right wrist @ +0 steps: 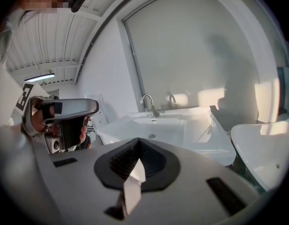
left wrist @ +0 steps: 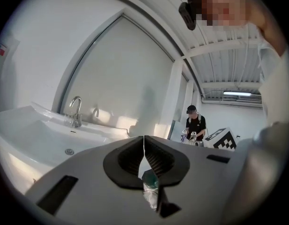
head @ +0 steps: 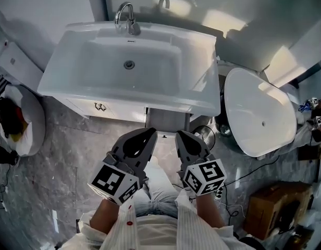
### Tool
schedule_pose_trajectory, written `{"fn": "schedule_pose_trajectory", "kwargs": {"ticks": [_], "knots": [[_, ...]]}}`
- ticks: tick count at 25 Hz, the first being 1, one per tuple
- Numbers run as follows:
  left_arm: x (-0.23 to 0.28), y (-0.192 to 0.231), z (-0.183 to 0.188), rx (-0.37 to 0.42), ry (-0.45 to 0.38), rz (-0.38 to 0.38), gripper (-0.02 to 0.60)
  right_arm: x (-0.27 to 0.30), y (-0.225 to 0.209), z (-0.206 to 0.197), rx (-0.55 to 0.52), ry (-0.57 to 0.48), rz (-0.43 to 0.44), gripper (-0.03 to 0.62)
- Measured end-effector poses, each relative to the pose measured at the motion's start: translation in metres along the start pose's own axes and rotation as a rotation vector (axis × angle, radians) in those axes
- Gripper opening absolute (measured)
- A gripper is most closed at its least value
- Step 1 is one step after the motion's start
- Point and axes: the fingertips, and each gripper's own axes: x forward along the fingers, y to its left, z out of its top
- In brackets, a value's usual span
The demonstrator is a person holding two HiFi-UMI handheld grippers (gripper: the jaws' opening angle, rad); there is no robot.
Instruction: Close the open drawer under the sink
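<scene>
Neighbouring drawer (head: 168,120): white tub (head: 259,113); cardboard box (head: 278,202)

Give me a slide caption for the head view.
Left tongs and right tongs, both shut, held in front of the white sink.

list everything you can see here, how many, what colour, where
sink: one, white, top centre of the head view
faucet: one, chrome, at the sink's back rim
drawer: one, grey, sticking out under the sink's front edge
oval basin: one, white, right of the sink
cardboard box: one, brown, on the floor at lower right
floor: grey, marbled
left gripper: one, grey, jaws shut, empty, in front of the drawer
right gripper: one, grey, jaws shut, empty, beside the left one
</scene>
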Motion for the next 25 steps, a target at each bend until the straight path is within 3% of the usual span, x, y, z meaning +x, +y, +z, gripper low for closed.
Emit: {"fn": "schedule_pose_trajectory", "kwargs": {"ticks": [7, 25], "knots": [[0.049, 0.021, 0.018, -0.008, -0.006, -0.010, 0.018, 0.029, -0.031, 0.021, -0.012, 0.030, 0.004, 0.009], [0.084, 0.036, -0.013, 0.002, 0.088, -0.091, 0.018, 0.041, -0.064, 0.013, 0.052, 0.018, -0.109, 0.009]]}}
